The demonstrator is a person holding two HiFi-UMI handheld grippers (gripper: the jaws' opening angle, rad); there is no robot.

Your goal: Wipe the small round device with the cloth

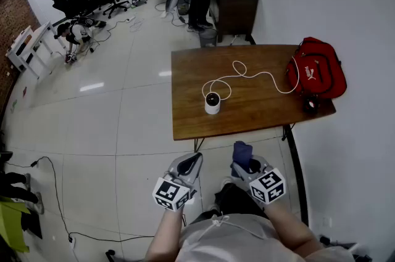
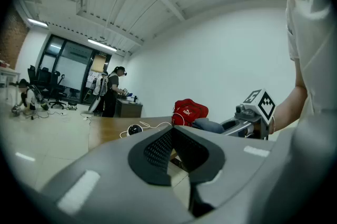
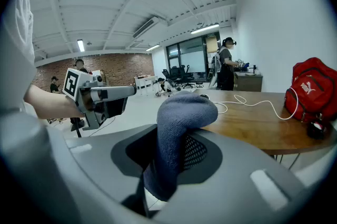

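Wiping not begun: your right gripper (image 1: 245,163) grasps the dark blue knitted cloth (image 3: 181,117), your left gripper (image 1: 190,163) is clenched empty, and the small round white device (image 1: 212,102) sits far off on the brown wooden table (image 1: 259,113), yet to be reached.

White round device (image 1: 212,103) upright on table (image 1: 259,116), blue cloth (image 3: 176,133) clamped in right hand-held gripper (image 1: 248,166)

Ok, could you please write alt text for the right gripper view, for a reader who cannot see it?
The right gripper grips a blue-grey cloth that sticks up between its jaws. Beyond it stands a wooden table with a white cable and a red bag; the left gripper is held alongside at the left.
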